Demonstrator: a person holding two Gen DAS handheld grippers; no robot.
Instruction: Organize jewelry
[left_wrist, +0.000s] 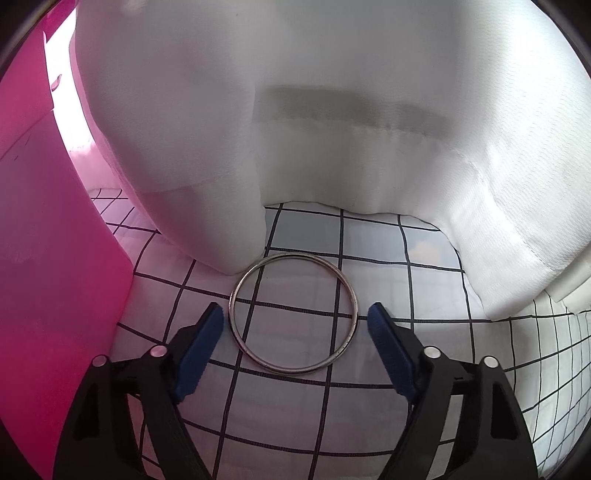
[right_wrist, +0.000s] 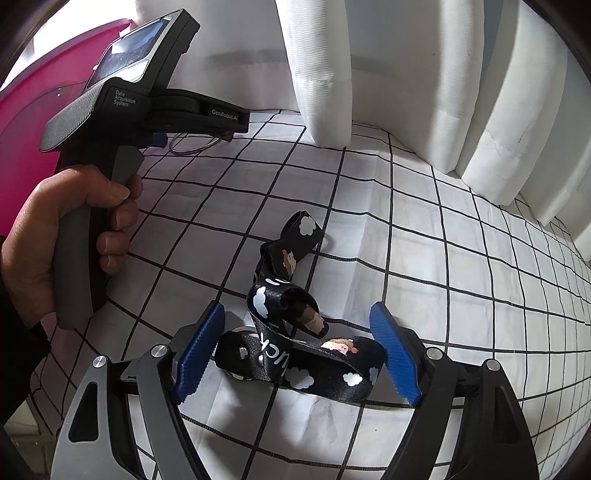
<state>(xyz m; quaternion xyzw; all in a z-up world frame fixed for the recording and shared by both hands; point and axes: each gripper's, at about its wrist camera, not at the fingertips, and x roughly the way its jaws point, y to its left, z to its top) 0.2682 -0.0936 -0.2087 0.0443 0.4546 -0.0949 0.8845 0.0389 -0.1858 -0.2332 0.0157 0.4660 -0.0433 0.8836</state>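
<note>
- Left wrist view: the left gripper (left_wrist: 295, 317) points down at a white cloth with a black grid (left_wrist: 406, 288). Its jaws stand apart, and nothing is clamped between the blue pads (left_wrist: 207, 343).
- A metal ring (left_wrist: 293, 314) lies flat on the cloth, between and slightly ahead of the two fingertips. Neither pad touches it.
- The far edge of the ring lies against the foot of a white padded cushion (left_wrist: 221, 147). A pink panel (left_wrist: 44, 221) stands at the left.
- Right wrist view: the right gripper (right_wrist: 297, 321) hangs over the same grid cloth (right_wrist: 443, 258) with its jaws apart.
- A black lanyard with cloud prints (right_wrist: 295, 332) lies crumpled on the cloth between the blue pads (right_wrist: 201, 350). Its metal clasp end (right_wrist: 242, 352) lies just beside the left pad; whether they touch cannot be told.
- A hand (right_wrist: 55, 240) holds the handle of the left gripper at the left, with the ring (right_wrist: 192, 146) under its tip.
</note>
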